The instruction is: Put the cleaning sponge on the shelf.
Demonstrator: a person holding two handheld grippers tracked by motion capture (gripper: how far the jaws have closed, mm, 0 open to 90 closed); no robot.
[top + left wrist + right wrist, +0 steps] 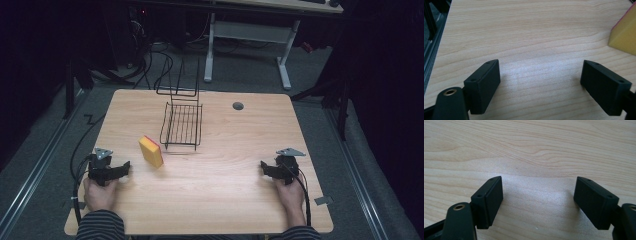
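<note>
While low—left gripper (125,167) fingers (482,86) apart.

Bright lit table (215,190), dark surroundings, soft shadows

This looks like a lab or test room set up for recording, dim apart from the lit work area. A plain wooden table (215,200) stands on grey carpet (45,165), with cables (150,65) trailing across the floor behind it. Farther back stands a white-legged desk (250,30) with dark equipment (135,25) beside it, and black stand legs (70,90) rise at the table's sides.
</note>
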